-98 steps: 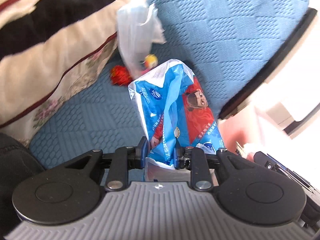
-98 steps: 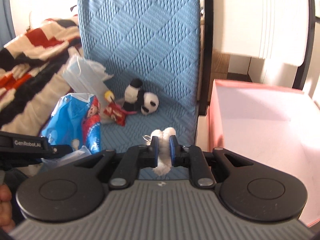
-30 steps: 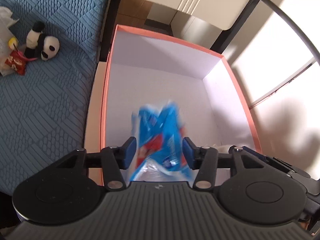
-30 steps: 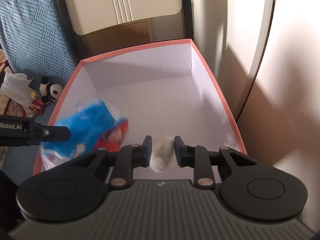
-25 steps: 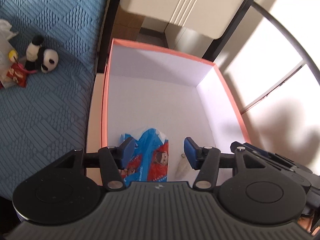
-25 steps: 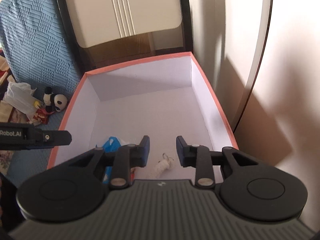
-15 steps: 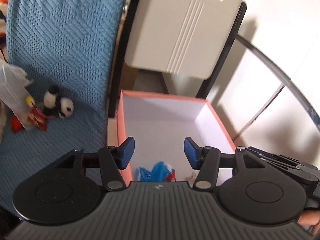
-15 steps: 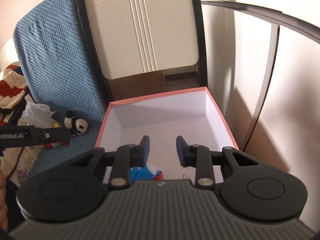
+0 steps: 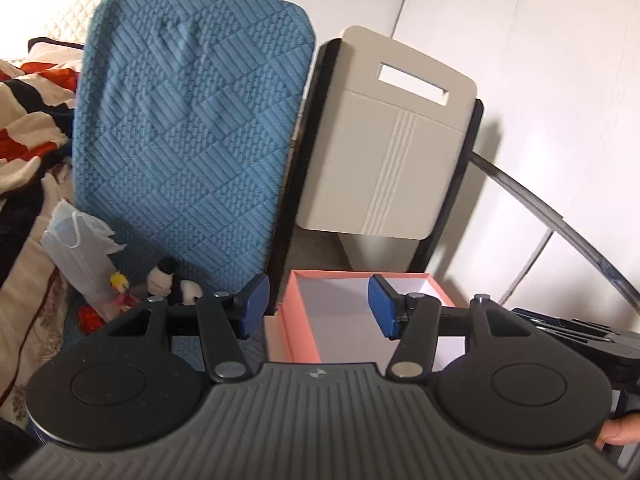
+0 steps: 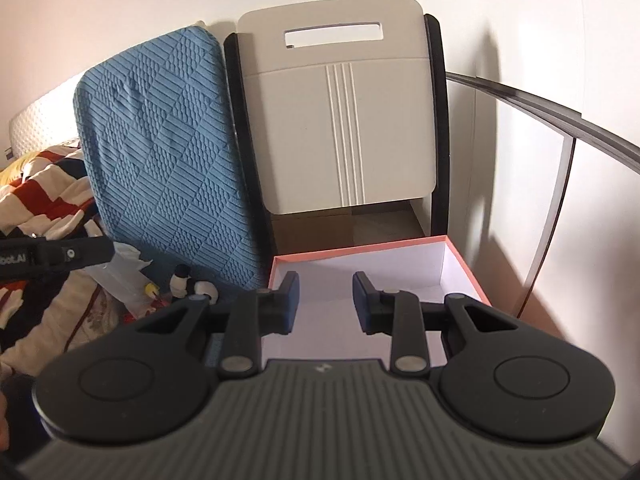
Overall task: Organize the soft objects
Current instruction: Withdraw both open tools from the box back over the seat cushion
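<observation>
Grippers were both empty and held above the near end of the box. The left gripper (image 9: 318,306) had its 2 blue pads (image 9: 382,306) spread wide apart with nothing between them. The right gripper (image 10: 325,302) also stood with its jaws parted, at a narrower gap, and held nothing.

The pink-rimmed box (image 9: 294,322) with a white interior (image 10: 404,272) sat directly beyond both grippers, at the foot of a cream panel with a handle slot (image 10: 340,120). Only the far part of its floor was visible; the near part was hidden behind the gripper bodies, so its contents could not be checked.

Soft items outside the box lay to the left of both grippers, on the blue quilted cushion (image 9: 192,120). A small panda plush (image 9: 176,282) lay just beyond the left finger of the left gripper, close to the base of the cushion's upright part. In the right wrist view the same panda (image 10: 192,284) sat left of the gripper's left finger, well apart from the box. A face mask (image 9: 76,240) lay crumpled further left, with a small yellow-headed toy (image 9: 117,280) and a red item (image 9: 86,314) beside it. A striped red, black and cream blanket (image 9: 28,120) covered the far left.

A fingertip (image 9: 620,434) showed at the right edge of the left wrist view.
</observation>
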{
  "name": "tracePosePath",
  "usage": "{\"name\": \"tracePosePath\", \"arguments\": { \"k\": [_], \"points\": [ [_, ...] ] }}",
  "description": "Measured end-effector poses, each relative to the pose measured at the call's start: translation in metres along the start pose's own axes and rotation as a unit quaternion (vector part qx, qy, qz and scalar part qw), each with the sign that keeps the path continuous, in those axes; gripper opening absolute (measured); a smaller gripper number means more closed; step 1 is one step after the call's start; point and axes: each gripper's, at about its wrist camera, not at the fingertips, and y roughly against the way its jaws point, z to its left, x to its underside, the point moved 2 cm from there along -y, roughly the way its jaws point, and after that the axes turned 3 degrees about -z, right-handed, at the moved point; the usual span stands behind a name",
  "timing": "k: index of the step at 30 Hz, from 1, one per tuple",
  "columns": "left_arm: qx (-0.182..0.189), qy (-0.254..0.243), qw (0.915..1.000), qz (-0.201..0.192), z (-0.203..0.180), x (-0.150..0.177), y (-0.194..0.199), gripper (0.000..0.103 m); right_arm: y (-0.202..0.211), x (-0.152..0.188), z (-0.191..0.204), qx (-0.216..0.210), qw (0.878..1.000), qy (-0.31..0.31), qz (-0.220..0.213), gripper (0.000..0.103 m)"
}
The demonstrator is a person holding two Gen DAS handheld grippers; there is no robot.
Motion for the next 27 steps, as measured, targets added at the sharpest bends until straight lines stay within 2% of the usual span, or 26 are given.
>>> {"name": "tracePosePath", "arguments": {
  "k": [6,11,15,27],
  "points": [
    [-0.01,0.004,0.9999,-0.009,0.021,0.015,0.011,0.061,0.001,0.012,0.03,-0.02,0.999,0.028,0.001,0.032],
    [-0.018,0.012,0.9998,0.001,0.041,0.036,0.011,0.061,-0.004,0.032,0.054,-0.037,0.998,0.049,0.012,0.032],
    [-0.036,0.003,0.9994,0.001,0.054,0.048,0.009,0.061,-0.011,0.046,0.069,-0.044,0.997,0.051,0.022,0.032],
    [-0.052,0.021,0.9982,0.022,0.095,0.071,0.01,0.061,-0.03,0.078,0.106,-0.061,0.995,0.056,0.049,0.032]
  ]
}}
